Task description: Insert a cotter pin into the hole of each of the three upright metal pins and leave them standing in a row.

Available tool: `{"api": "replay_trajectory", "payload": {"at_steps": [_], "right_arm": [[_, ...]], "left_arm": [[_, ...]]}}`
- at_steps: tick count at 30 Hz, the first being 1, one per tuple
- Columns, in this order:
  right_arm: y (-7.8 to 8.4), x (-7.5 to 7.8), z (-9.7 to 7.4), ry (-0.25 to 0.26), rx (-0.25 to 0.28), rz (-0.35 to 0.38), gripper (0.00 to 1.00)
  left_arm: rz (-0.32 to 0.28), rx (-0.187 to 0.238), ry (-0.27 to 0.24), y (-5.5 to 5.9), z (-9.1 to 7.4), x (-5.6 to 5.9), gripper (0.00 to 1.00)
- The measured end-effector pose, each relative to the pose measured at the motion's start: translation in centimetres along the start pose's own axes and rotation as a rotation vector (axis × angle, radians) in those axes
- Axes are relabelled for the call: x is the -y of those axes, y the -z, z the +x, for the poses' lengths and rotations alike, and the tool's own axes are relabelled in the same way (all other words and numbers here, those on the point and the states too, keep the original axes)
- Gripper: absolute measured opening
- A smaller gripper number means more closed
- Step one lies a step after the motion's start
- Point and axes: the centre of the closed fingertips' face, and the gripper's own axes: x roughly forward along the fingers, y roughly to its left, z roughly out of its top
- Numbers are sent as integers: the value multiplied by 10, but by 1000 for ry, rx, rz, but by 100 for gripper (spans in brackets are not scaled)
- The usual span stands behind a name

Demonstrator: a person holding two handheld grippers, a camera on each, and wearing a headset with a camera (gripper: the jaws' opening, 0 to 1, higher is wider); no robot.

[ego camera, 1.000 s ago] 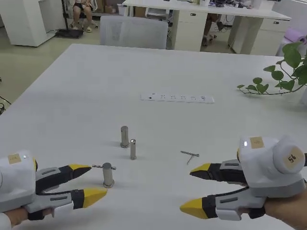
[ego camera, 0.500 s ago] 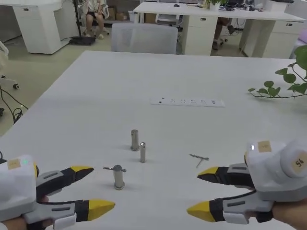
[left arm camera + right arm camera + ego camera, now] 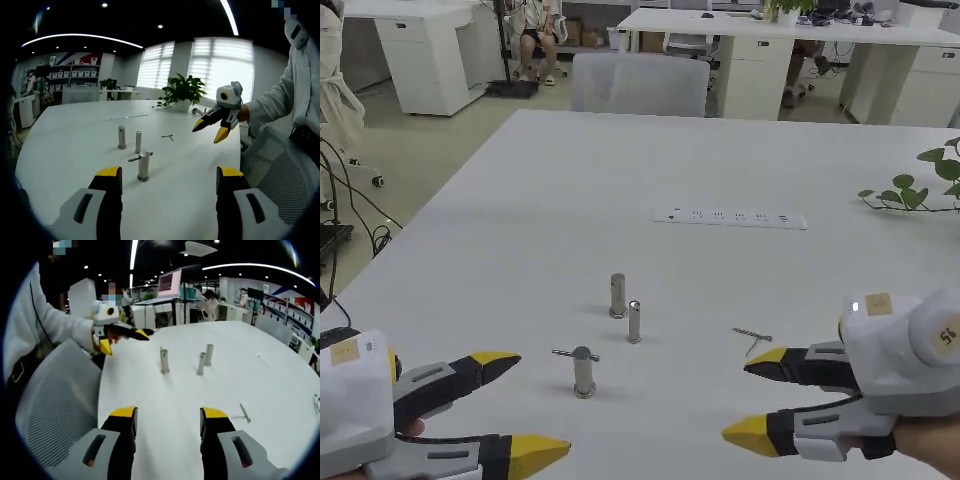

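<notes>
White with yellow tips, the left gripper [image 3: 532, 402] is held low at the near left of the head view, its jaws spread wide on nothing and aimed at the nearest steel pin [image 3: 583, 372], a short upright cylinder with a thin metal cotter pin [image 3: 566, 353] pushed through its top. The right gripper [image 3: 740, 400] sits at the near right, just as wide and empty, near a loose cotter pin [image 3: 752, 338] lying flat. Behind stand the middle steel pin [image 3: 634, 321] and the rear steel pin [image 3: 617, 295], close together, both bare. Against half a second ago the whole picture has shifted with the head; the pins keep their arrangement and both grippers keep the same spread. The broad white table [image 3: 520, 230] carries a white power strip [image 3: 730, 216]; a green plant [image 3: 910, 190] trails in at the right, and a grey chair [image 3: 640, 85] and white desks [image 3: 760, 40] stand beyond. In the left gripper view the nearest steel pin rises between the open jaws, well ahead of the tips, with the right gripper at the upper right on a white sleeve [image 3: 272, 102]. In the right gripper view the three pins stand ahead, and the loose cotter pin lies right of the jaws.
</notes>
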Motion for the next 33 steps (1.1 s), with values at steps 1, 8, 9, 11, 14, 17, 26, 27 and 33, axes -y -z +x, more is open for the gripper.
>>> {"api": "replay_trajectory", "payload": {"at_steps": [1, 8, 9, 11, 14, 17, 26, 27, 33], "right_arm": [[-1, 3, 3, 3, -3, 0, 52], [-13, 23, 25, 20, -8, 23, 50], [-15, 26, 29, 23, -9, 25, 50], [-20, 30, 35, 29, -12, 22, 48], [-28, 36, 46, 31, -2, 44, 48], [-35, 42, 58, 37, -3, 56, 47], [-51, 50, 85, 47, 13, 87, 42], [-52, 51, 89, 49, 13, 91, 42], [-55, 59, 108, 63, 6, 103, 37]], "left_arm": [[-5, 1, -2, 0, 0, 0, 77], [2, 8, -7, -4, -4, 3, 76], [0, 9, -9, -4, -4, 3, 76], [2, 15, -12, -6, -5, 3, 76], [6, 15, -9, -7, -6, 4, 76], [11, 13, -8, -7, -7, 4, 76], [9, 14, -19, -7, -11, 1, 75], [8, 13, -21, -7, -12, 1, 75], [9, 10, -27, -6, -13, 0, 75]]}}
